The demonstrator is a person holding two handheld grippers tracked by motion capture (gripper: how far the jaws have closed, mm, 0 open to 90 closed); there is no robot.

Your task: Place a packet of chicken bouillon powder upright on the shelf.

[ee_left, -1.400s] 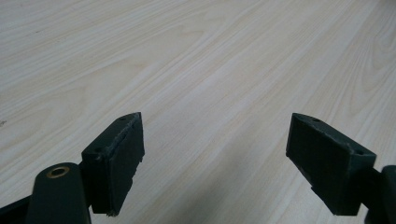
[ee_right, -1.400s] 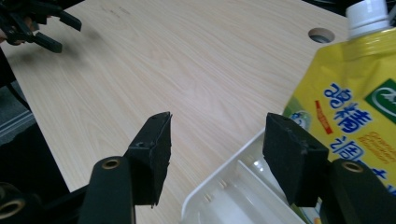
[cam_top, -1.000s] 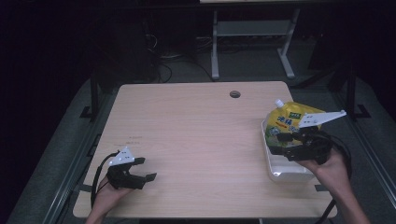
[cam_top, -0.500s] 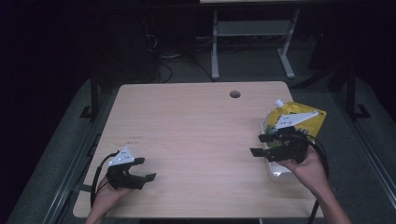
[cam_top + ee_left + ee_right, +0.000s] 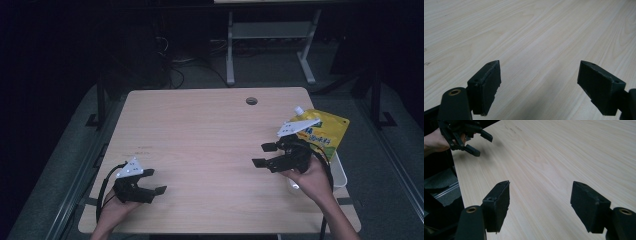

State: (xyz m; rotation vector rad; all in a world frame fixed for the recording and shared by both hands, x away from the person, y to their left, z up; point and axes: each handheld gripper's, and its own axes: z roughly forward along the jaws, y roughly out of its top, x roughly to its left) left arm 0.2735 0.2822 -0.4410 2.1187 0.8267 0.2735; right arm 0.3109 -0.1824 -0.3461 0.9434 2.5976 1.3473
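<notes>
Your right tongs [image 5: 262, 154] have come away from the white tray [image 5: 341, 176] at the right edge of the worktop [image 5: 210, 135]. A second ago they sat over the tray, close against the yellow pouch [image 5: 325, 132]. Now they hang over bare wood, pointing toward the middle, with the jaws spread wide and nothing between them. The right gripper view confirms this, with only wood grain between the two black pads [image 5: 499, 205]. I read this as a release and withdrawal, so the pouch appears to be already placed rather than still to be fetched.

The pouch leans in the far end of the tray, with its white spout [image 5: 298, 109] up at the far corner and partly overhanging the worktop's right edge. Your right hand [image 5: 310, 175] covers the near part of the tray, so you cannot tell what else lies in it.

Your left tongs [image 5: 150, 182] have not shifted. They rest low at the near left corner with the jaws wide and empty, as the left gripper view also shows [image 5: 539, 82].

The rest of the worktop is plain, apart from a small cable hole [image 5: 251, 101] near the far edge. Between your two hands nothing obstructs. The only things to mind are the trailing cable [image 5: 102, 187] on your left and the tray rim behind your right wrist.
</notes>
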